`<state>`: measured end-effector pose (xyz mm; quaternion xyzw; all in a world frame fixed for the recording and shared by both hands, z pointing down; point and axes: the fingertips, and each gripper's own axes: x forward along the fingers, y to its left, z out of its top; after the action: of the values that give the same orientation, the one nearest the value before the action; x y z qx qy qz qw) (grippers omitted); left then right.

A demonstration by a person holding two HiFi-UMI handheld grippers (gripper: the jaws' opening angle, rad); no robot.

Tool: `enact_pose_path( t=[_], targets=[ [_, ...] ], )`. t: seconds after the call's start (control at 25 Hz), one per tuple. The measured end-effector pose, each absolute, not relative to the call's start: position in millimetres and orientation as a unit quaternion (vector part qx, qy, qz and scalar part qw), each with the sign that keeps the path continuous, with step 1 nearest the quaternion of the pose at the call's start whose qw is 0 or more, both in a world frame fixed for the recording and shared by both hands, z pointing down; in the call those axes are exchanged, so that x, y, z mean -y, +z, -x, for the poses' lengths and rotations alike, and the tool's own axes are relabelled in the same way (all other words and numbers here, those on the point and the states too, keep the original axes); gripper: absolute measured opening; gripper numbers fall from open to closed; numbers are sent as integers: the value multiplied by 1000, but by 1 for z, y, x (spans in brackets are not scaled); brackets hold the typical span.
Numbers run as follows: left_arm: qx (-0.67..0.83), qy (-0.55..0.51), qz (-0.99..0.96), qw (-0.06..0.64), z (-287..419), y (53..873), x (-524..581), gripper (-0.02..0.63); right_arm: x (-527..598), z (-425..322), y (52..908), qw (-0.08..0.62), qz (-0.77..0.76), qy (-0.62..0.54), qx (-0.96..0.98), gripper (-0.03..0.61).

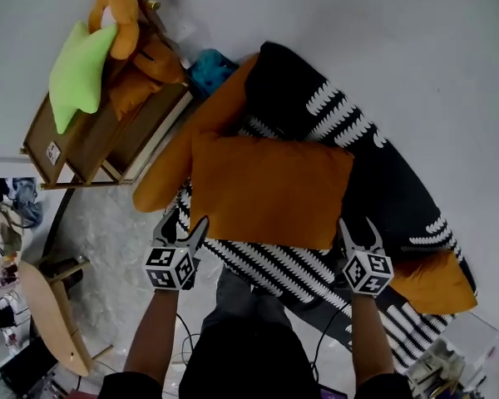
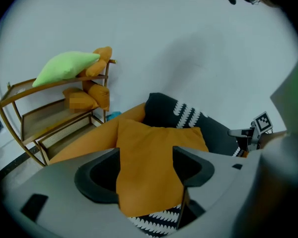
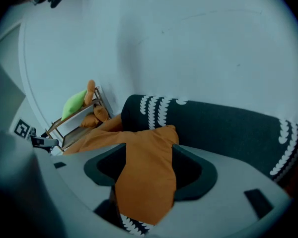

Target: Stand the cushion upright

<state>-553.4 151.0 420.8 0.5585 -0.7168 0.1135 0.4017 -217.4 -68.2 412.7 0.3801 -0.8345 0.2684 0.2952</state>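
An orange square cushion lies flat on the seat of a black sofa with white patterning. In the head view my left gripper is at the cushion's near left corner and my right gripper at its near right corner. Both are open. In the left gripper view the cushion reaches in between the spread jaws of the left gripper, and the pads do not press on it. The right gripper view shows the same: a corner of the cushion lies between the open jaws of the right gripper.
A long orange bolster lies along the sofa's left end and another orange cushion at its right end. A wooden shelf at the left holds a green pillow and orange plush toys. A wooden chair stands at the lower left.
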Motion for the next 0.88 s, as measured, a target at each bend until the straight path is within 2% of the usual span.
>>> enact_pose_path(
  t=[0.16, 0.48, 0.72, 0.88],
  targets=[
    [710, 116, -550, 423, 566, 469, -143, 353, 76, 214, 462, 322, -386, 276, 819, 305],
    [687, 117, -565, 441, 574, 545, -130, 393, 82, 212, 547, 358, -385, 290, 799, 369],
    [669, 121, -579, 450, 577, 564, -118, 424, 96, 209, 574, 362, -382, 302, 795, 429],
    [634, 117, -596, 479, 572, 576, -114, 442, 98, 212, 586, 383, -365, 304, 792, 449]
  ],
)
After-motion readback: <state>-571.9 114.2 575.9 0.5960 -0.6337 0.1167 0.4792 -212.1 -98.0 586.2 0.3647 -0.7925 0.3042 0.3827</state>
